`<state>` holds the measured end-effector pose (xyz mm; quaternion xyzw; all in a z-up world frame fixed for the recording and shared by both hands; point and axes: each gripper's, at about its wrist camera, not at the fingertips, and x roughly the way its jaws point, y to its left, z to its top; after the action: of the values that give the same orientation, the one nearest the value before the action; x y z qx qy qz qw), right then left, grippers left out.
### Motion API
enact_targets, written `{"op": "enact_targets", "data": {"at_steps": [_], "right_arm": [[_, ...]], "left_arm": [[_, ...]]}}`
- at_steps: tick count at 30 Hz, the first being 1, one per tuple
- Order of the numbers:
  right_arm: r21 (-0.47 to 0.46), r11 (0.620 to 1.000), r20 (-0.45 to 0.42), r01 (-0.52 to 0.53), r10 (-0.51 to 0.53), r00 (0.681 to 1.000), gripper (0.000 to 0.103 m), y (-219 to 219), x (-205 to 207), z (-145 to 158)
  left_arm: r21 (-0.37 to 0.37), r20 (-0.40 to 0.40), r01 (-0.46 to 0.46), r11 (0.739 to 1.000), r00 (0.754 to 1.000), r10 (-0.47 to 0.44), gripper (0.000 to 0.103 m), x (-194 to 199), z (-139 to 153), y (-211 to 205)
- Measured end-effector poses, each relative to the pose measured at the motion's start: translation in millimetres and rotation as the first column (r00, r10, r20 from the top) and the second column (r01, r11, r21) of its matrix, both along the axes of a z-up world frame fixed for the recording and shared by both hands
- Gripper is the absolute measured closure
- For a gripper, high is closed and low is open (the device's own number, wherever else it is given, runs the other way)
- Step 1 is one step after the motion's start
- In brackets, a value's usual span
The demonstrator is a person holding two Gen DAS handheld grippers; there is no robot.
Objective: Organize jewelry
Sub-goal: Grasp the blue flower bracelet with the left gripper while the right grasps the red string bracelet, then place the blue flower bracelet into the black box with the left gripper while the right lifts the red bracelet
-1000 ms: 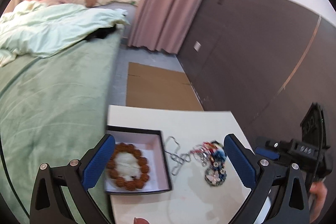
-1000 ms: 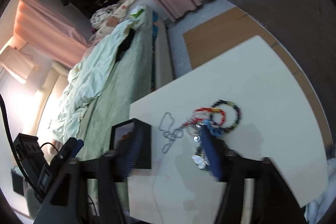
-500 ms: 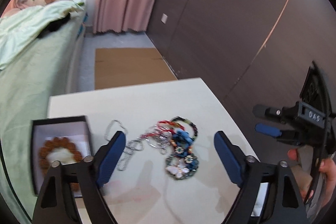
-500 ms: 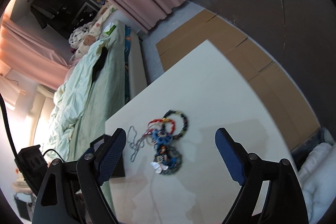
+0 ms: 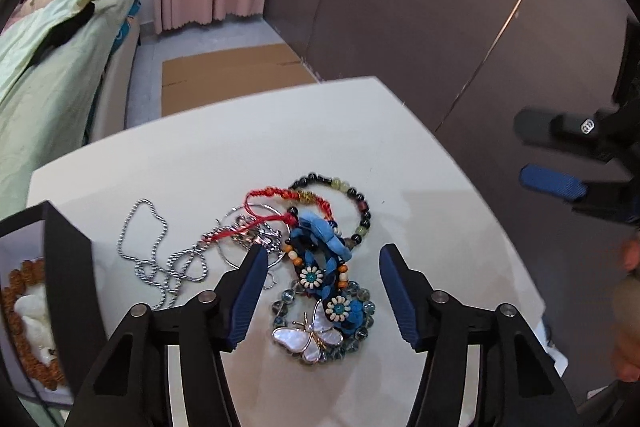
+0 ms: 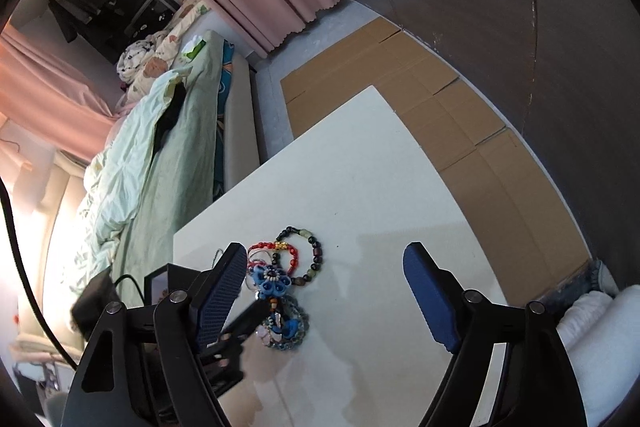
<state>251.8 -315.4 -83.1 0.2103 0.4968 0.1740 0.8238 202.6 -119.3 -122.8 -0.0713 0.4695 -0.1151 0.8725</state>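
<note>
Left wrist view: left gripper [image 5: 322, 261], jaws closing with the blue flower bracelet [image 5: 320, 259] between the pads yet untouched; jewelry heap at centre of white table [image 5: 280, 131] holds a butterfly brooch [image 5: 306, 339] at 6 o'clock, dark bead bracelet [image 5: 356, 203] at 1 o'clock, silver chain [image 5: 160, 255] at 9 o'clock, black box [image 5: 66, 267] with brown bead bracelet [image 5: 24, 307] far at 9 o'clock. Right wrist view: right gripper [image 6: 326, 271], jaws wide and narrowing, nothing held, heap [image 6: 280, 283] just beside its left pad
</note>
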Motion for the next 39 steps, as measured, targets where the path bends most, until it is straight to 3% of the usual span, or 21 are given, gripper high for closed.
{"op": "enact_targets", "data": {"at_steps": [1, 3, 6, 16, 18, 21, 35, 39], "right_arm": [[-0.008, 1.0, 0.0, -0.001, 0.001, 1.0, 0.022, 1, 2, 0], [-0.015, 1.0, -0.001, -0.007, 0.007, 1.0, 0.022, 2, 4, -2], [-0.028, 0.999, -0.007, -0.023, 0.023, 1.0, 0.022, 6, 9, -4], [-0.065, 0.994, -0.055, -0.084, 0.081, 0.995, 0.032, 35, 19, -23], [-0.078, 0.992, -0.063, -0.099, 0.095, 0.994, 0.042, 43, 20, -26], [-0.087, 0.988, -0.077, -0.13, 0.123, 0.989, 0.048, 55, 21, -32], [-0.165, 0.959, -0.111, -0.23, 0.214, 0.971, 0.064, 109, 31, -57], [-0.19, 0.952, -0.12, -0.242, 0.222, 0.968, 0.076, 117, 36, -65]], "left_arm": [[0.009, -0.006, 0.001, 1.0, 1.0, -0.001, 0.055, 2, -3, -1], [0.025, -0.022, 0.003, 1.0, 1.0, -0.002, 0.086, 6, -9, -2], [0.011, -0.013, 0.007, 1.0, 1.0, -0.007, 0.093, 8, -8, 2], [-0.086, 0.058, -0.045, 0.995, 0.997, 0.051, 0.094, 0, 25, 38], [-0.101, 0.068, -0.061, 0.993, 0.995, 0.068, 0.094, -2, 30, 46], [-0.142, 0.08, -0.081, 0.987, 0.992, 0.093, 0.094, -4, 38, 60], [-0.201, 0.13, -0.168, 0.965, 0.972, 0.196, 0.094, -17, 62, 109], [-0.212, 0.136, -0.183, 0.96, 0.967, 0.214, 0.094, -20, 64, 118]]}}
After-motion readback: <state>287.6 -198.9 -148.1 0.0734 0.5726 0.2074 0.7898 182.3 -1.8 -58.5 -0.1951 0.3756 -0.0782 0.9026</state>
